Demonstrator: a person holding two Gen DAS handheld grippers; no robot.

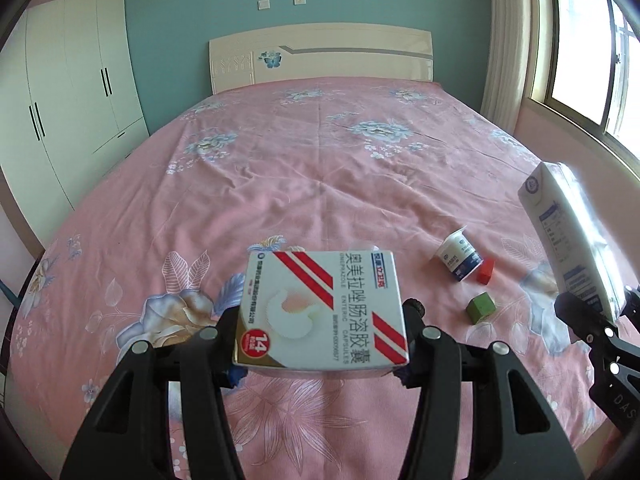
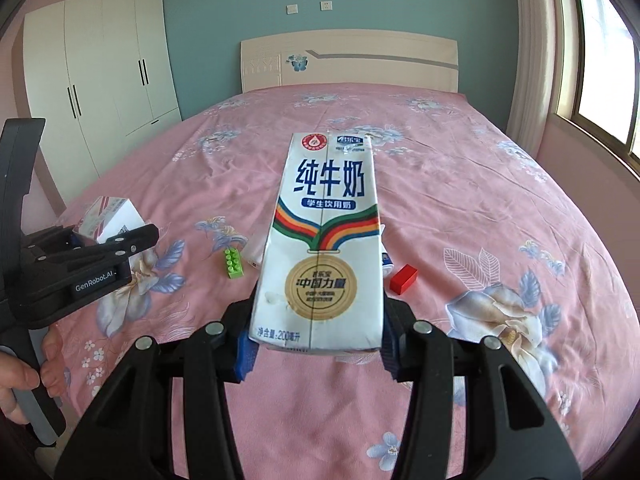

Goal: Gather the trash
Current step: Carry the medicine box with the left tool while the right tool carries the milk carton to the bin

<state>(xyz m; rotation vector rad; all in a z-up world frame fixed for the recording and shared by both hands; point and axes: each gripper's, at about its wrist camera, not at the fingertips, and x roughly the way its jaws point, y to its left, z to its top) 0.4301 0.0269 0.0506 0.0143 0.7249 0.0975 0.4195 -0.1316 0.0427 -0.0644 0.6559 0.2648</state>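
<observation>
- While both tools hang over the foot of the pink floral bed [image 1: 320, 168], the left gripper [image 1: 320, 344] is clamped on a medicine box [image 1: 322, 312], its jaws pressing the box's two side faces at the bottom centre of the left view.
- That box is white with red diagonal stripes, a gold corner and a red disc marked 14; its broad printed face looks up at the camera and its print runs sideways.
- At the bottom centre of the right view, the right gripper [image 2: 316, 356] is closed on the base of a milk carton [image 2: 320, 248], blue pads touching both lower edges.
- White with blue characters, rainbow bands and a gold medallion, the carton has its long axis pointing away from the camera toward the headboard [image 2: 352, 60], top end farthest.
- Lower right in the left view, a yogurt cup [image 1: 460, 254] lies tipped on the sheet, a red block [image 1: 485, 271] touching it and a green block [image 1: 480, 307] just below.
- A green toy brick [image 2: 233, 263] lies left of the carton in the right view, beside a small white item partly hidden behind the carton.
- Beyond these the sheet stretches bare to the headboard; wardrobe [image 1: 76, 92] at the left edge, window [image 1: 580, 48] at the right.
</observation>
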